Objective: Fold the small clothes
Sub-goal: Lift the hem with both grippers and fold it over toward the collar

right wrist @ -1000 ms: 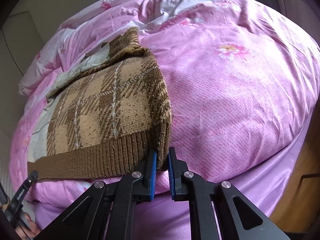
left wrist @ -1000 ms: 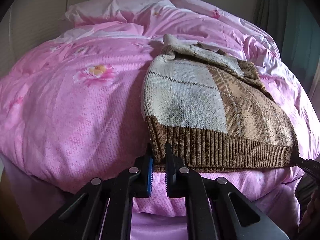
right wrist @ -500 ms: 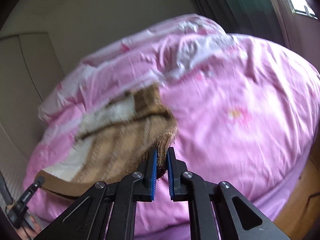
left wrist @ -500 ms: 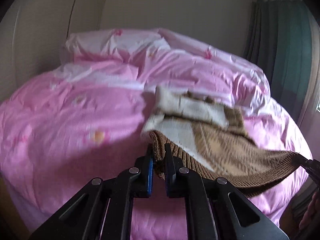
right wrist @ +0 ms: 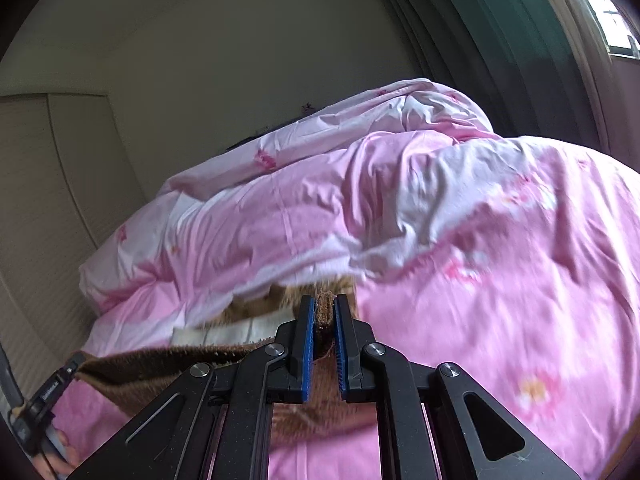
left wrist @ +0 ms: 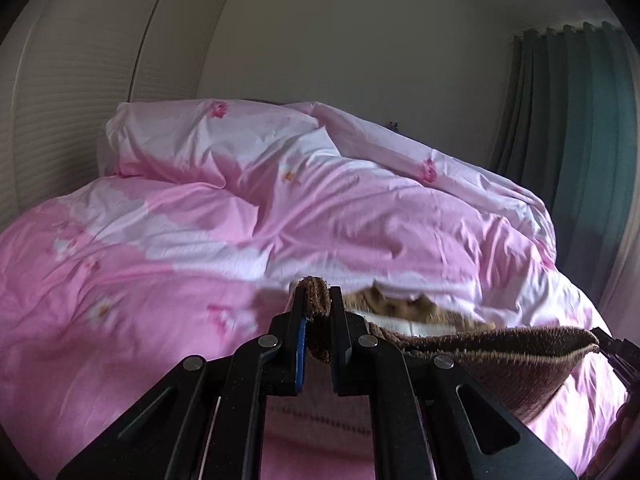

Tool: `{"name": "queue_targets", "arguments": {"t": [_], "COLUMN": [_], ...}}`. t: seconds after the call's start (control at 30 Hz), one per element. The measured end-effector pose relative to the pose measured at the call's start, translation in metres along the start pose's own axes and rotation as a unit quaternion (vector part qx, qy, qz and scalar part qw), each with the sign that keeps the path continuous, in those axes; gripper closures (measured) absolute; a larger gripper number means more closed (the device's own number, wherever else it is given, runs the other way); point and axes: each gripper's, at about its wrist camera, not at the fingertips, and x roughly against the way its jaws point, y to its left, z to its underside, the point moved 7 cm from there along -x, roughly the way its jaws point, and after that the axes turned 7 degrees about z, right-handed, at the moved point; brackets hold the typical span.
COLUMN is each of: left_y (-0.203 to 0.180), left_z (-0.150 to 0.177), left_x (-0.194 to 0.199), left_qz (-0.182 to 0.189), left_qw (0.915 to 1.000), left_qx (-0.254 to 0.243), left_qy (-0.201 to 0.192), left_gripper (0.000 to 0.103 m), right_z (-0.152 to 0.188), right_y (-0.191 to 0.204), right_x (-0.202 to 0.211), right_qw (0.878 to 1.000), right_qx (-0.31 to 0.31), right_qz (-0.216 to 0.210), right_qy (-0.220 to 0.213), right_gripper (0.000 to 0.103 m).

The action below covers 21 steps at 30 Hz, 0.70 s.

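A small brown, tan and cream knitted sweater (left wrist: pixel 500 350) hangs by its ribbed hem above the pink bed. My left gripper (left wrist: pixel 318 300) is shut on the hem's left corner, and the brown rib pokes up between its jaws. My right gripper (right wrist: pixel 325 308) is shut on the hem's other corner; the sweater (right wrist: pixel 168 364) stretches from it to the left. Each view shows the other gripper's tip at its edge: the right gripper (left wrist: pixel 616 354), the left gripper (right wrist: pixel 48 392). The sweater's body droops under the hem, mostly hidden; cream and tan parts show blurred beyond.
A rumpled pink flowered duvet (left wrist: pixel 160 248) covers the bed, with a pillow (left wrist: pixel 208 136) at its head. A pale wall and ribbed wardrobe doors (left wrist: pixel 72 80) stand behind, teal curtains (left wrist: pixel 580 128) to the right. A window (right wrist: pixel 612 20) is beside the curtains.
Both grippers have lifted the hem off the duvet and carried it up and toward the head of the bed. The sweater lay flat before; now it hangs stretched between them.
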Motion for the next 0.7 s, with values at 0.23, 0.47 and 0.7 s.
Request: {"name": "queue_targets", "arguments": {"t": [0.23, 0.47, 0.7], "left_y": [0.005, 0.015, 0.030], "left_z": [-0.019, -0.016, -0.003], "left_x": [-0.090, -0.164, -0.207], "left_qz": [-0.015, -0.034, -0.051], "left_qw": [0.9996, 0.9974, 0.9947], "left_qx": [-0.005, -0.016, -0.005], "left_qy": [0.024, 0.062, 0.089], "left_gripper": [0.092, 0.092, 0.092], "right_z": [-0.030, -0.032, -0.025], "right_y": [0.009, 0.010, 0.015], "right_x": [-0.085, -0.169, -0.222], "right_qw": [1.000, 0.999, 0.998], "right_qx": [0.005, 0.009, 0.021], "right_qz": [0.012, 0.022, 0.031], "right_qy": [0.008, 0.039, 0.057], "right_gripper": [0.093, 0.093, 0.093]}}
